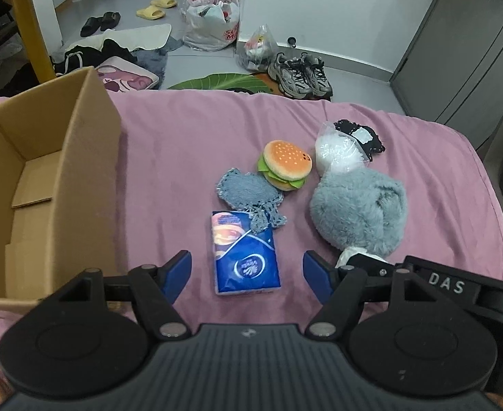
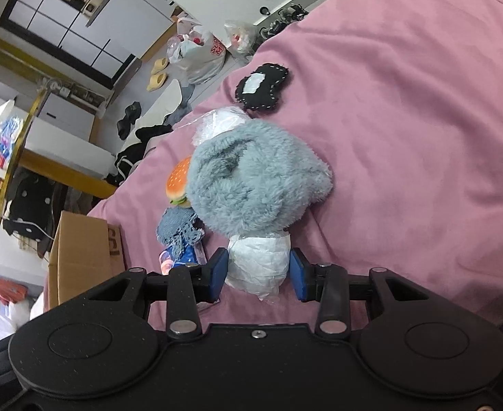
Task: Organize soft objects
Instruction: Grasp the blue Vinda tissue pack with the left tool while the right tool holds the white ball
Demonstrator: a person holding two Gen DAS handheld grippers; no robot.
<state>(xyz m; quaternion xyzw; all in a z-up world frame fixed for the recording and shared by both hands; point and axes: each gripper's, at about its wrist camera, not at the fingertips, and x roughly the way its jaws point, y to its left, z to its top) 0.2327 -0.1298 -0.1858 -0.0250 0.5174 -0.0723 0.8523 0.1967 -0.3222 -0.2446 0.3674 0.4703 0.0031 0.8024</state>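
White crumpled packet (image 2: 260, 267) sits at lower centre of the right wrist view, between the blue pads of my right hand-held gripper (image 2: 259, 274). Pads stand just at its sides; I cannot tell whether they press it. Directly above it in frame, touching, lies the grey fluffy plush (image 2: 255, 178). Left of the plush: toy burger (image 2: 178, 183), denim patch (image 2: 178, 227), and part of the blue tissue pack (image 2: 186, 257). Above the plush: a clear bag of white filling (image 2: 217, 121), then a black stitched pouch (image 2: 261, 87), apart from the rest.

Left wrist view: my left hand-held gripper (image 1: 247, 270) has its fingers wide apart, holding nothing, with the tissue pack (image 1: 244, 253) on the bed between them, untouched. Everything rests on the pink bedsheet (image 1: 183, 137). Open cardboard box (image 1: 46, 178) stands at left of frame, on the bed. Sneakers (image 1: 299, 73) on the floor, upper centre.
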